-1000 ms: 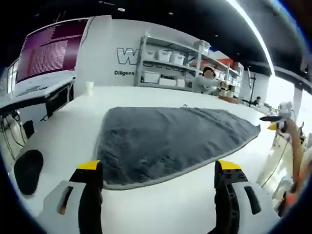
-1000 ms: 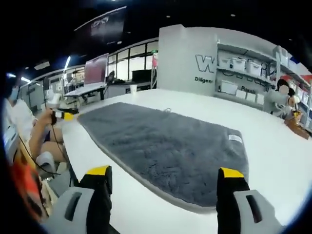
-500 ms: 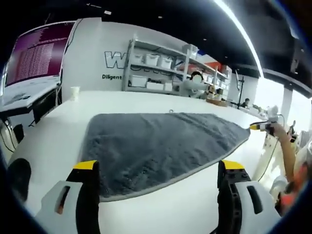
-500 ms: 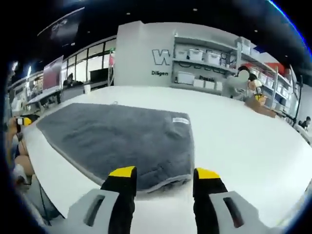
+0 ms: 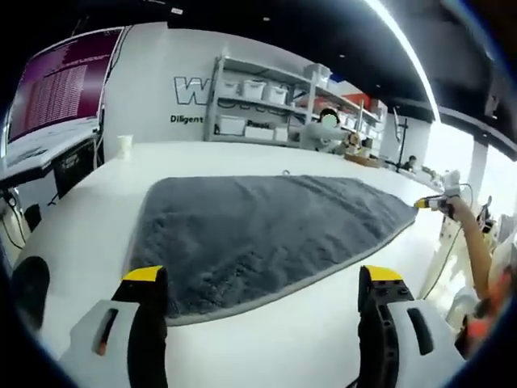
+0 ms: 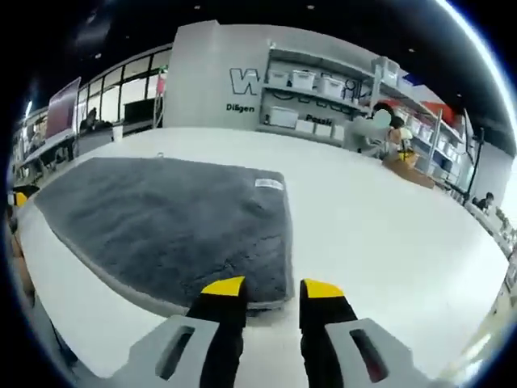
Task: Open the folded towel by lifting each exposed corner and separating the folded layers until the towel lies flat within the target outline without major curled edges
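Note:
A grey towel with a pale hem lies spread on the white table. My left gripper is open wide just short of the towel's near edge, with nothing between its jaws. In the right gripper view the towel carries a small white label. My right gripper hovers at its near corner, jaws drawn close but still open, a narrow gap showing the towel's hem. The right gripper's yellow tip, held by a hand, also appears at the towel's far end.
A white cup stands at the table's back left. Shelves with white bins line the wall, and a person sits near them. A monitor is at the left. Bare tabletop stretches right of the towel.
The right gripper's jaws have narrowed a lot, and its view has swung to the towel's labelled corner. The left gripper view has barely shifted; its jaws stay wide.

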Demonstrator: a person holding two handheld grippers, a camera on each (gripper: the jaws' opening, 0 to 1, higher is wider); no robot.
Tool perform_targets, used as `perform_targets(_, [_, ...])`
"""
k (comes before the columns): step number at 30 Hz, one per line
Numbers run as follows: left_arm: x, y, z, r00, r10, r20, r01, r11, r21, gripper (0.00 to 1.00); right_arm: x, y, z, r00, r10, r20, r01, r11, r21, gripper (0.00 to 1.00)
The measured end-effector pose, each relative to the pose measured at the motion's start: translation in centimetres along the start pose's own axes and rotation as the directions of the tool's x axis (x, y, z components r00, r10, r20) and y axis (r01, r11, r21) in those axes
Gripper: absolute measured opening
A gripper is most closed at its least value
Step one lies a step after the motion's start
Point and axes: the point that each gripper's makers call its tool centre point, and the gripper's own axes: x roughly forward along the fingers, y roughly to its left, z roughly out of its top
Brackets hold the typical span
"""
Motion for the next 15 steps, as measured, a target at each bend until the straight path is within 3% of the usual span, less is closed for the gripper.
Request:
perform_targets(2, [-0.1, 0.1, -0.2, 1.000, 0.003, -0.004, -0.003, 1.000, -0.002, 0.96, -0.3, -0.2, -0.5, 1.000, -0.005, 0.005, 0.005, 1.000, -0.005, 0.00])
perform_targets(10, [-0.3, 0.5, -0.5, 1.000, 0.015, -0.014, -0.016, 1.000, -0.008, 0.95, -0.9, -0.3, -2.6, 1.000, -0.002, -0.020, 0.002, 1.000, -0.001, 0.00])
perform_targets(15, [-0.3, 0.4, -0.8, 1.000, 0.016, -0.025, -0.017, 1.000, -0.007, 0.94, -1.0, -0.2, -2.5, 1.000, 0.005, 0.000, -0.005, 1.000, 0.013, 0.00])
